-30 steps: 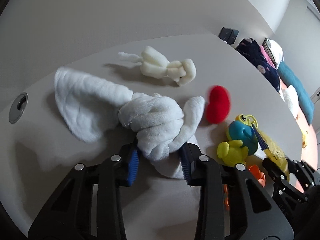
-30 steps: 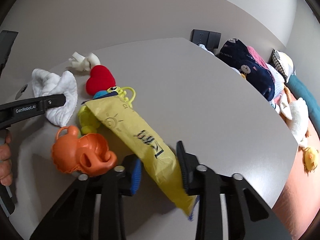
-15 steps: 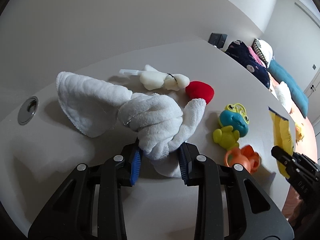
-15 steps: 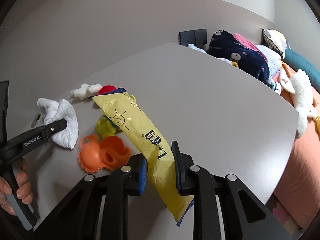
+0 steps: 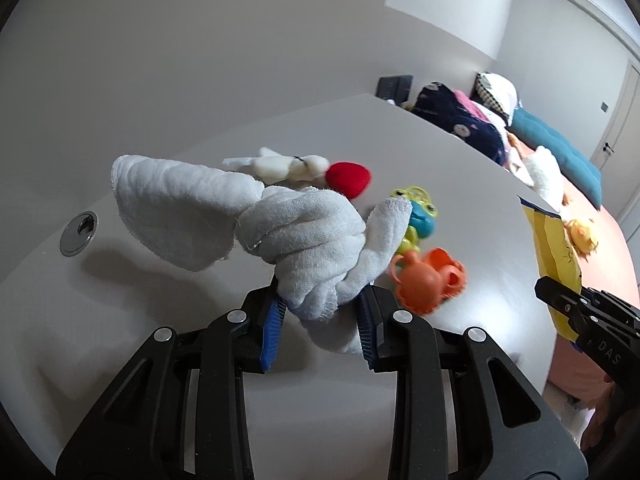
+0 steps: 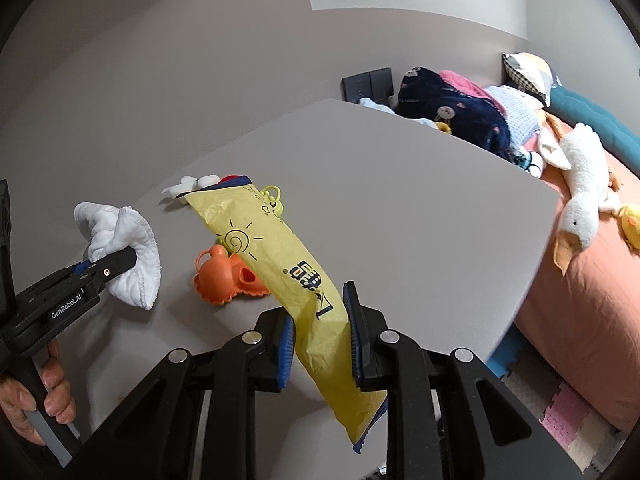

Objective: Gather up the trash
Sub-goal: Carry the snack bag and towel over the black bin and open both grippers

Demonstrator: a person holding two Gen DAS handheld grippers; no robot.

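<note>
Your right gripper (image 6: 320,336) stays clamped on the yellow wrapper (image 6: 280,264), now higher above the grey table (image 6: 400,200) near its right edge. Your left gripper (image 5: 320,320) still pinches the white cloth (image 5: 288,240), lifted above the orange toy (image 5: 424,280).

the crumpled white terry cloth (image 5: 296,240) sits pinched between the fingers of the left gripper (image 5: 320,320), lifted above the grey tabletop (image 5: 460,184). behind it on the table lie the cream plush toy (image 5: 280,166) and, touching its right end, the red plush heart (image 5: 348,178). to the cloth's right sit the blue-and-yellow plastic frog toy (image 5: 422,216) and, nearer the camera, the orange plastic teapot toy (image 5: 428,282). the long yellow plastic snack wrapper (image 6: 280,260) slants between the fingers of the right gripper (image 6: 320,340), above the teapot toy. to the right of the table lies the salmon-sheeted bed (image 6: 592,300) with a white plush goose (image 6: 584,196) on it.
</note>
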